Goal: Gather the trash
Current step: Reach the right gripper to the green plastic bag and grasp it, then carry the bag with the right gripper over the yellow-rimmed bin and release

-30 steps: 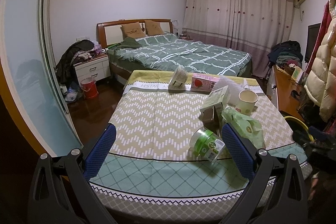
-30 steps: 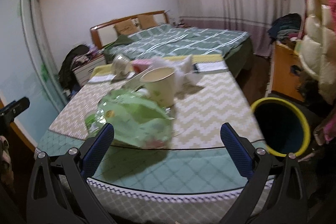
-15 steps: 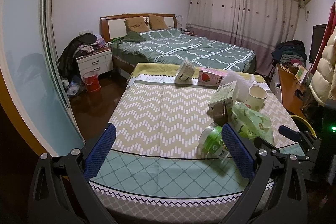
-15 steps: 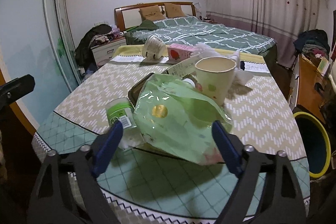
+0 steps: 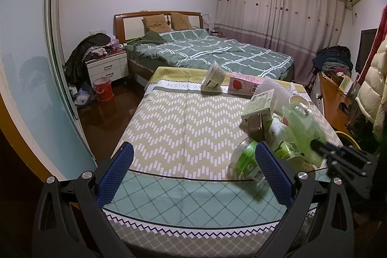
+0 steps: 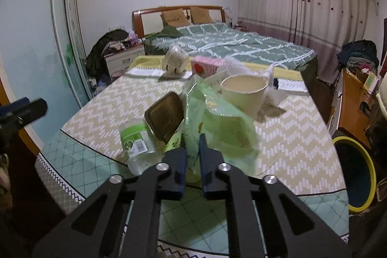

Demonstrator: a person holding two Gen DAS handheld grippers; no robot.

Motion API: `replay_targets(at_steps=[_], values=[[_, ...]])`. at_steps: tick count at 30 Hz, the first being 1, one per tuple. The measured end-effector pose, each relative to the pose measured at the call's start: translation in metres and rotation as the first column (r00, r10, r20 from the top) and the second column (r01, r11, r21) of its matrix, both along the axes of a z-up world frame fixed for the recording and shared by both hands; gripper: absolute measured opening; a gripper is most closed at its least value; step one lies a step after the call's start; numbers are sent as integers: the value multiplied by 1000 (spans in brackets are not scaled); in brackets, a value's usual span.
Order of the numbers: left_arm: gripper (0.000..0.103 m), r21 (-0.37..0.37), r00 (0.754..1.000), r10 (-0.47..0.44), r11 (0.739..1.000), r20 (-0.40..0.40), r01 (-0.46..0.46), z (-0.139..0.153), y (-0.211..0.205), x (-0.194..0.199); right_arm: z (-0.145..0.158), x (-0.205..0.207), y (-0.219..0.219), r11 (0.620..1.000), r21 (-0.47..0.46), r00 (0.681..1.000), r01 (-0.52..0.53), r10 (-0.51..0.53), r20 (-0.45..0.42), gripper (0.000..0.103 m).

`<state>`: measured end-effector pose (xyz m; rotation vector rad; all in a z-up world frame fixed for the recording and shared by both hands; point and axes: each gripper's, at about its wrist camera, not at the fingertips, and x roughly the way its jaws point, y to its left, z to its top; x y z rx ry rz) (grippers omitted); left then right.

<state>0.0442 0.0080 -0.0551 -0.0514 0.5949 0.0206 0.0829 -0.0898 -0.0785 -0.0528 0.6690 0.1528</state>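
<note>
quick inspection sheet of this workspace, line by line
surface: table under a zigzag cloth
job's things: green plastic bag, clear bottle, paper cup, pink carton, tipped tub; yellow-rimmed bin on the floor
clutter: trash bunched on the table's right side
grippers: right hand-held gripper shut on green plastic bag; left hand-held gripper open, holding nothing
cables: nothing seen
surroundings: bed, curtains

On the table [image 5: 183, 127], the trash clusters toward 3 o'clock: a plastic bottle [image 5: 244, 158] lies on its side nearest the front edge, with a carton [image 5: 260, 110] behind it and a plastic bag [image 6: 217, 122] to its right. A paper cup [image 6: 241, 93] stands behind the bag. At the far edge, around 12 o'clock, a tipped cup [image 5: 214, 75] lies left of a milk box [image 5: 244, 87]; the bin [image 6: 355, 171] sits on the floor right of the table.
</note>
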Motion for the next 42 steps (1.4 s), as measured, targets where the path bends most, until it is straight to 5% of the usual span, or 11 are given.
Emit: replay_targets(at_steps=[11,19,28,36,42], values=[[99,0,998,-57,998,-18,57,-6,-18,4,47,-34,-40,994,105,995,13,-24,102,2],[99,14,990,-135,991,-34,136,-15,-49,11,71,-52,-100,977,130,963,169,-192,189,2],[99,14,983,-165,986,-82,167,-30,-67,22,26,-21,-216,854,87,849,513,-519,98,3],[99,40,973,-200,978,-111,205,-41,-83,37,-25,19,-276,776,37,777,630,-630,-9,3],[99,20,965,-228,972,-129,232,-46,-87,48,-35,28,-306,740,32,740,672,-671,-41,7]])
